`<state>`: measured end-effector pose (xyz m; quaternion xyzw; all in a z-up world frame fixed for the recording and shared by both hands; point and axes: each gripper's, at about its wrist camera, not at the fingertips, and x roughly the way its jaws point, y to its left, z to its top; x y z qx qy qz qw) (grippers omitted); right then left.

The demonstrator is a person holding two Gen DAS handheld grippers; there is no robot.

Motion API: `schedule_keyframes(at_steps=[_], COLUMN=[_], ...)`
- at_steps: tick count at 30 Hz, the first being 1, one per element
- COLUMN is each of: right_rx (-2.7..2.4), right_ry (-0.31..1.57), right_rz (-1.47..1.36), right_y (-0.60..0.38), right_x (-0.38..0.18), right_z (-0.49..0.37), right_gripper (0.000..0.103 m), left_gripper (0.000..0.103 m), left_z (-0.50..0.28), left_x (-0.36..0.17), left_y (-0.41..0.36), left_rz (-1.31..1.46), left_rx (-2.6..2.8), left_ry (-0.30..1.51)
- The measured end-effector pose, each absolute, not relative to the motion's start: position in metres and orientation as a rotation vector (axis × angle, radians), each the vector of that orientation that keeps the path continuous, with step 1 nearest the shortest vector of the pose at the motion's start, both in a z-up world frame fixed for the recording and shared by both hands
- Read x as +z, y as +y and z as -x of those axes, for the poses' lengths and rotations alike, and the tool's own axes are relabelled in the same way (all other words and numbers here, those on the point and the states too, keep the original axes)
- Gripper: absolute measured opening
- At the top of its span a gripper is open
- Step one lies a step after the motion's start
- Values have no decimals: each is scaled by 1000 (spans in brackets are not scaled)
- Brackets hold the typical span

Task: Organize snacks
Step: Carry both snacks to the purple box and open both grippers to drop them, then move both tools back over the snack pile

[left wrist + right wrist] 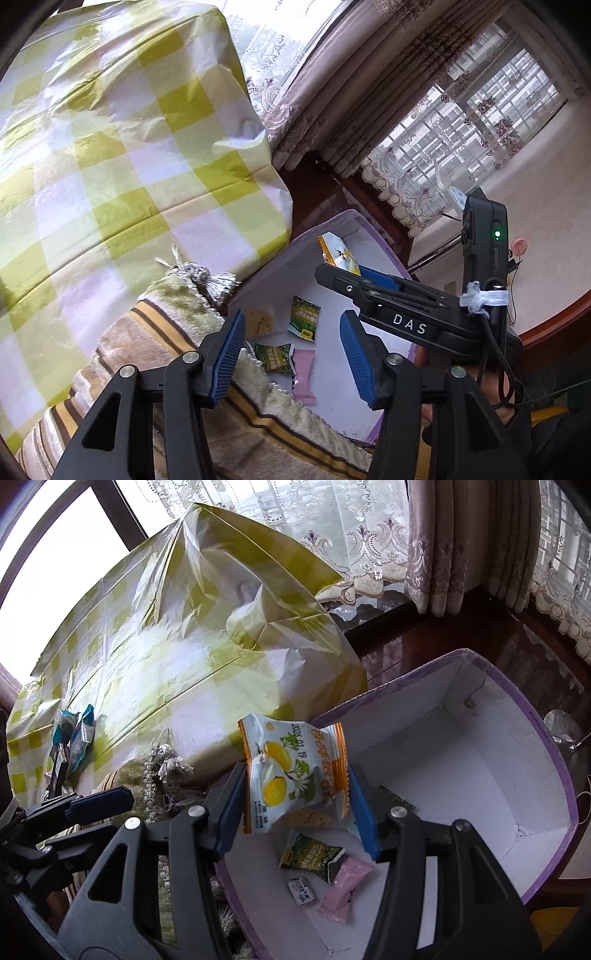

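Note:
My right gripper [295, 794] is shut on a white and orange snack packet with lemons [291, 779] and holds it over the near edge of a white box with a purple rim [554, 775]. In the box lie a green packet [314, 853], a pink packet [345, 890] and a small white candy [301, 886]. My left gripper [291, 354] is open and empty above the box [369, 236], where a green packet [304, 319], a second green packet [275, 357], a pink packet [304, 373] and a cracker [258, 321] show. The right gripper [343, 273] with its packet [338, 254] shows there too.
A table under a yellow and white checked cloth [110, 147] stands to the left, with blue wrappers [74, 734] on it. A striped fringed towel [166, 350] lies beside the box. Curtains [369, 92] and a window are behind, over a dark wooden floor [424, 642].

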<state>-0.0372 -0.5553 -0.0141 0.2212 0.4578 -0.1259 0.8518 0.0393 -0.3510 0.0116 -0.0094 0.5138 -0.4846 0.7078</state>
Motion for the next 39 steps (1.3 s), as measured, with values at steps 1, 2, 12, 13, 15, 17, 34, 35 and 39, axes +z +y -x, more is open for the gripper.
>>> schedule_keyframes(at_steps=[1,2,12,13,15,17,34,35,39], right_rx=[-265,-264,-254,-251,-241,-232,-72,-62,-23], right_ry=[964,966,981,982,983,986,931,930,935], right_rz=[-463,-460,-421,-416,-405,-394,-272,-266,-233], right_y=[-554,-553,-535,-532,-526,-519,-408,-402,-377], right_x=[-13,-12,-6,-5,-2,0,20,20,18], right_z=[36,36,25,24,21,18,-25,-28,-41], right_gripper=[57,57,69,69,69,69,69,69,69], left_gripper=[54,54,54,54,54,54,54,54,59], left_z=[-41,-42,-52,-52,-54,-56,-69,-70,-73], left_x=[12,12,17,18,19,21,29,29,26], left_y=[-348,-345,-313,-309,-299,-286,-152,-143,-101], left_rz=[30,37,111,117,129,149,248,251,271], left_rx=[-1071,-1065,-1008,-1000,-982,-966,-679,-652,-571], left_ry=[1140,1139,1104,1097,1084,1073,952,950,936])
